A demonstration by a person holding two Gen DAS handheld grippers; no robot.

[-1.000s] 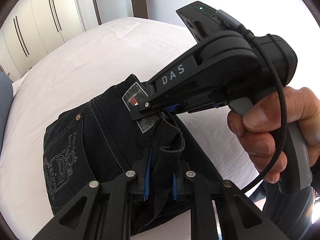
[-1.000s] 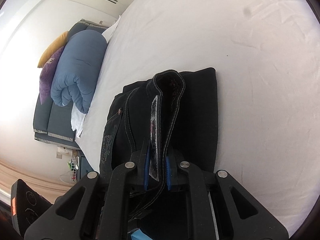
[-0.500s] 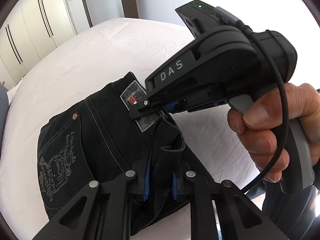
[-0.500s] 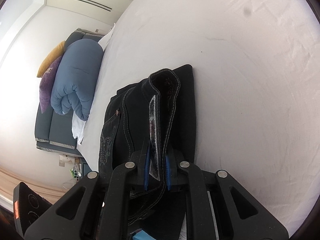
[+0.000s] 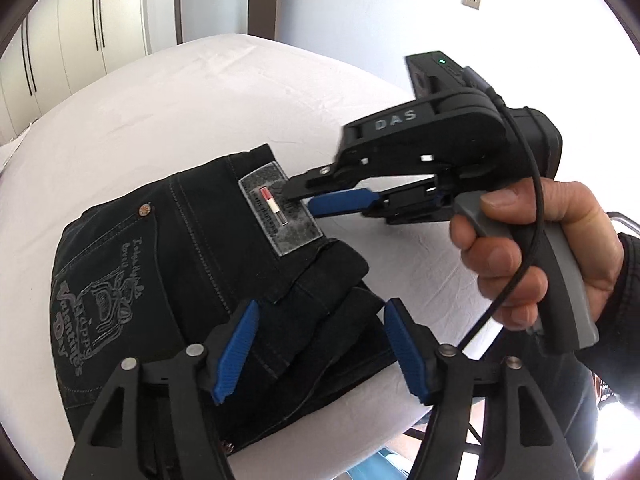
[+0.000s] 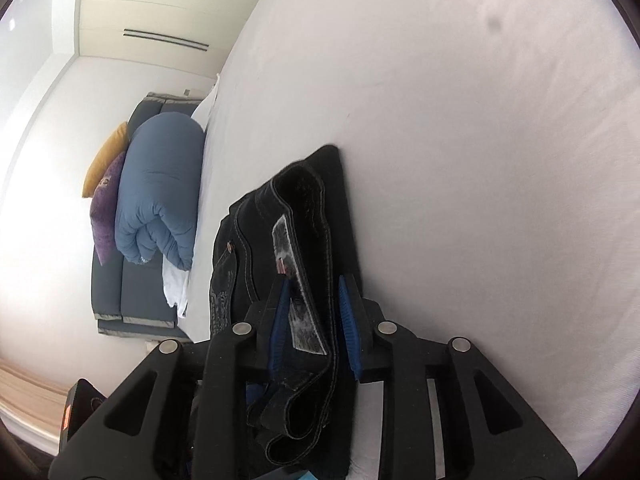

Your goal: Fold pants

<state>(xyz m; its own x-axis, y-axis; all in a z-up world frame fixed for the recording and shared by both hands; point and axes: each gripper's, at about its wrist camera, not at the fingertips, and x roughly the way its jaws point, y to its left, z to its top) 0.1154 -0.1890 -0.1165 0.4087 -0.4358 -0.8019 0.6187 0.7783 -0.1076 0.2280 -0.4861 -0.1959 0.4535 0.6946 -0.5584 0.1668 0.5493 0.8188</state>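
Left wrist view: black pants (image 5: 168,264), folded into a compact stack, lie on the white bed (image 5: 168,112) near its front edge. Waistband patch (image 5: 280,212) faces up on top of the stack; printed back pocket sits left of the patch. Left gripper (image 5: 320,348) hangs over the stack's near right corner, blue pads spread and opening, cloth below and between them but not pressed by either pad. Right gripper (image 5: 316,200) comes in from the right of the patch, tips over the patch edge; a hand (image 5: 532,256) grips its grey handle. From this side I cannot tell whether its jaws touch the cloth.

Right wrist view: same pants (image 6: 304,240) on the bed (image 6: 460,140), waistband standing up in a loop between the right gripper (image 6: 316,320) pads. Jaws opening; a gap shows on the right pad side, left pad close to the patch. Rolled blue duvet (image 6: 160,188) lies well left of the pants, off the bed.
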